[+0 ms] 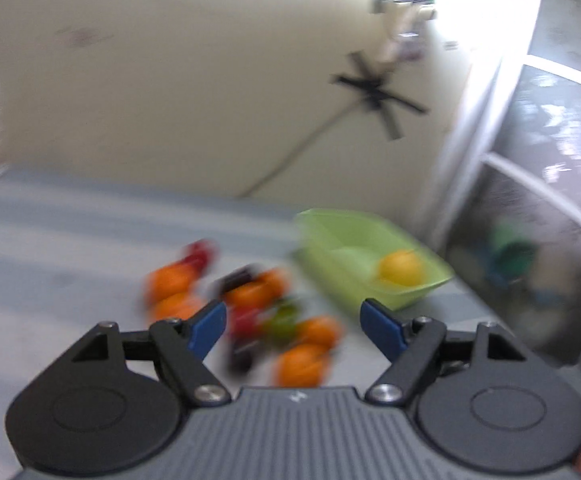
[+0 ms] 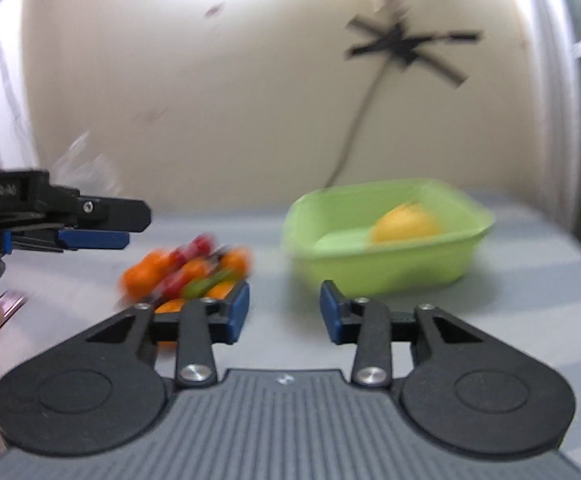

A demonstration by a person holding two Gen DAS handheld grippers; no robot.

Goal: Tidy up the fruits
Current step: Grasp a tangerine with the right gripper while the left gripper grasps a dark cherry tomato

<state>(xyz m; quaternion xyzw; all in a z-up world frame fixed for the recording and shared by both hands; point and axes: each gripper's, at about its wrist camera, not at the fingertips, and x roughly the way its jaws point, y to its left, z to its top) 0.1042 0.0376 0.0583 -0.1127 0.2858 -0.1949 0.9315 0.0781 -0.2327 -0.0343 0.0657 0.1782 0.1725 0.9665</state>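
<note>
Left gripper: fingers spread wide, nothing between the blue pads; it hangs above the heap of fruit. In the right wrist view it shows side-on at the left edge.
Right gripper: fingers parted, holding nothing; it is aimed at the gap between the fruit and the tub.
Fruit pile: loose heap on the table, orange, red and green pieces plus something dark; blur hides the exact kinds. It sits just left of the tub.
Table: pale grey-blue top with faint stripes.
Tub: light green, rectangular, standing on the table near its far right part.
Yellow fruit: lies inside the tub, toward its right side.
Wall: cream, behind the table, with a dark cable running down it.
</note>
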